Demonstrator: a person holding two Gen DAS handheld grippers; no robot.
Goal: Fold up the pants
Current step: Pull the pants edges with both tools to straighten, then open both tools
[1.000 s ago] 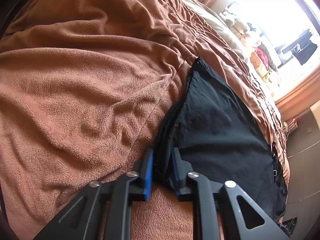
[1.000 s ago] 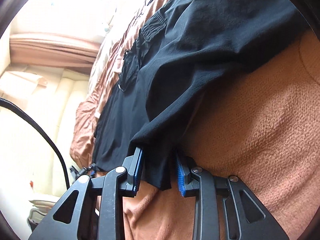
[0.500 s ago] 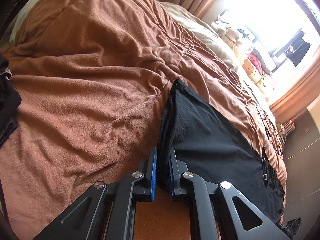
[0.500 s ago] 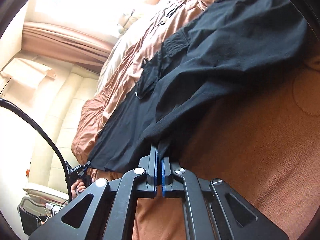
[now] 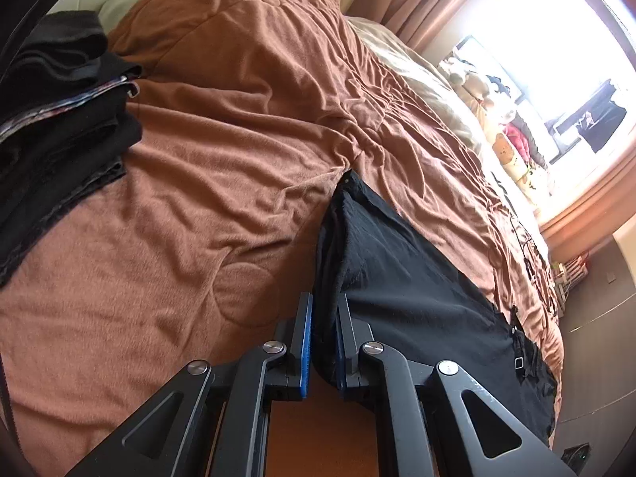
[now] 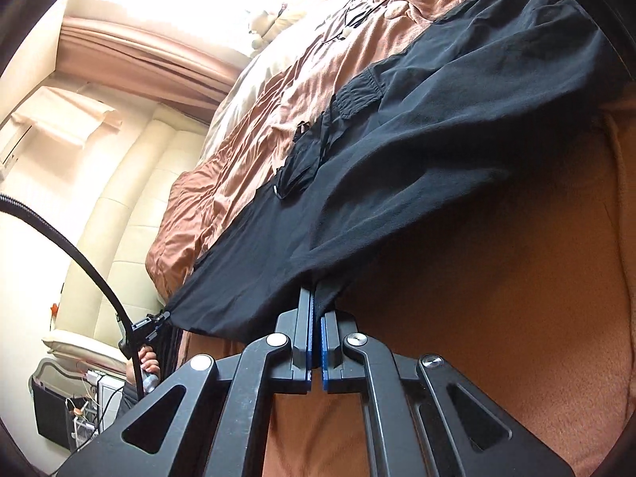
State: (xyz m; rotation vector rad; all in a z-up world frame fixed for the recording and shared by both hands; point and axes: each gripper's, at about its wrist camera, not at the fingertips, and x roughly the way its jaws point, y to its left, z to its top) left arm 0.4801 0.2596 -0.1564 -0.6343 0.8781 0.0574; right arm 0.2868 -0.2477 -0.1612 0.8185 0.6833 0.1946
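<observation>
Plain black pants (image 5: pixel 417 290), rust-brown fleecy blanket (image 5: pixel 222 167) (unpatterned) over the bed, black folded clothes (image 5: pixel 59 119) with one pale mottled edge, dusty-pink curtains (image 6: pixel 131 55), cream padded headboard (image 6: pixel 131 183), black grippers with blue pads (image 5: pixel 305 342)

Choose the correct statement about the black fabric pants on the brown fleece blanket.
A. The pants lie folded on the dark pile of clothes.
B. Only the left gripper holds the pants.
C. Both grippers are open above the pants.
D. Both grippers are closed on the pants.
D: the left gripper and the right gripper each pinch an edge of the black fabric pants between blue pads.
</observation>
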